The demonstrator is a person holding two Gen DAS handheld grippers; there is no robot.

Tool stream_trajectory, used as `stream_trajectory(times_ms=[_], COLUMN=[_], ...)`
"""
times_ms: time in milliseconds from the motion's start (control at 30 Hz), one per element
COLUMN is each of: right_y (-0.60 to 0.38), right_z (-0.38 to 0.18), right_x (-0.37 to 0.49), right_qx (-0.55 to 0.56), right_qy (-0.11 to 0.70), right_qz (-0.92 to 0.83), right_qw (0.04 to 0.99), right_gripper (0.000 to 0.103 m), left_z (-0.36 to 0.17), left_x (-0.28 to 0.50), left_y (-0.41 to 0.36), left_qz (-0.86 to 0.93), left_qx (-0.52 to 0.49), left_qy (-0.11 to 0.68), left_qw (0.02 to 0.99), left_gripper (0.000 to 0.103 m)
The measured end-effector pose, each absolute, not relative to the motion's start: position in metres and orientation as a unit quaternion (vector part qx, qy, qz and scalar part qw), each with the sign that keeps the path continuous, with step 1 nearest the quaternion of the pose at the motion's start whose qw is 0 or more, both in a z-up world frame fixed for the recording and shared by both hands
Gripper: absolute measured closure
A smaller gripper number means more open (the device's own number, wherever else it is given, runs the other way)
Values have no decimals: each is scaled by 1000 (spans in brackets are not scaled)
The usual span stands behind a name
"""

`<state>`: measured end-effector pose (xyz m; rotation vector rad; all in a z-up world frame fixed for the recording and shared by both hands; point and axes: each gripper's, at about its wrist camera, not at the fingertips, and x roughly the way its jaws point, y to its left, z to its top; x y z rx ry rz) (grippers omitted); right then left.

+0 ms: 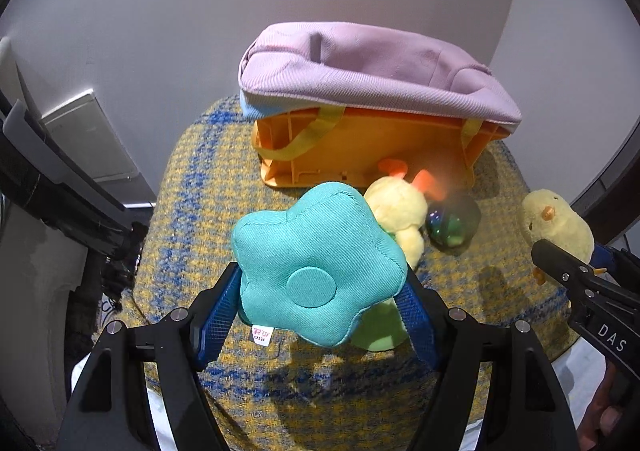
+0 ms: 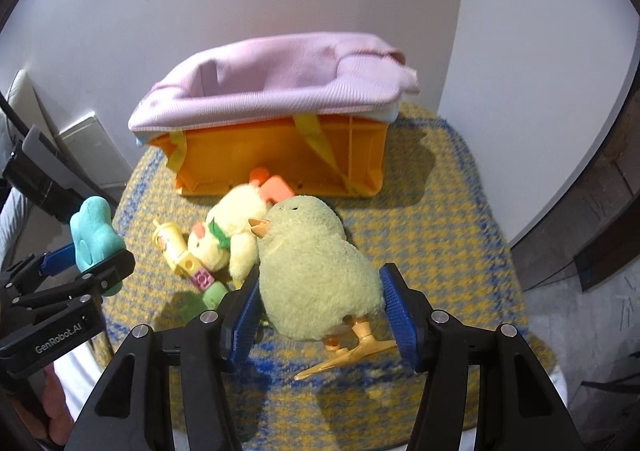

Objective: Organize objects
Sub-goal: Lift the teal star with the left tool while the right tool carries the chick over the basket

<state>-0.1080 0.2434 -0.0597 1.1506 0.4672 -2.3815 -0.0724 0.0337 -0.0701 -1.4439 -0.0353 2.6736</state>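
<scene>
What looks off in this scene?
The orange bin leans askew with a pink cloth bag slumped over its top. Toys lie jumbled in front: a cream plush and a toy bottle on its side.

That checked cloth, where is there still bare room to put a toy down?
On the checked cloth, the widest bare stretch lies right of the chick, running back beside the orange bin. Another bare strip runs along the near edge in front of the grippers. It is crowded in front of the bin: a white plush, a yellow bottle and blocks lie bunched together.
</scene>
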Motion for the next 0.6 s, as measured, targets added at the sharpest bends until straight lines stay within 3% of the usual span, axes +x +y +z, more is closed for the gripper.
stream_trajectory(times_ms=[600], right_y=[240], right_z=[-14], right_x=[-113], right_qx=[370], right_qy=[161], right_qz=[-884], right_qw=[236], right_gripper=[46], left_z=[-19], left_x=[-92], left_y=[40], left_qz=[898], left_qx=[-436], left_qy=[-4], left_qw=[50], left_gripper=[29])
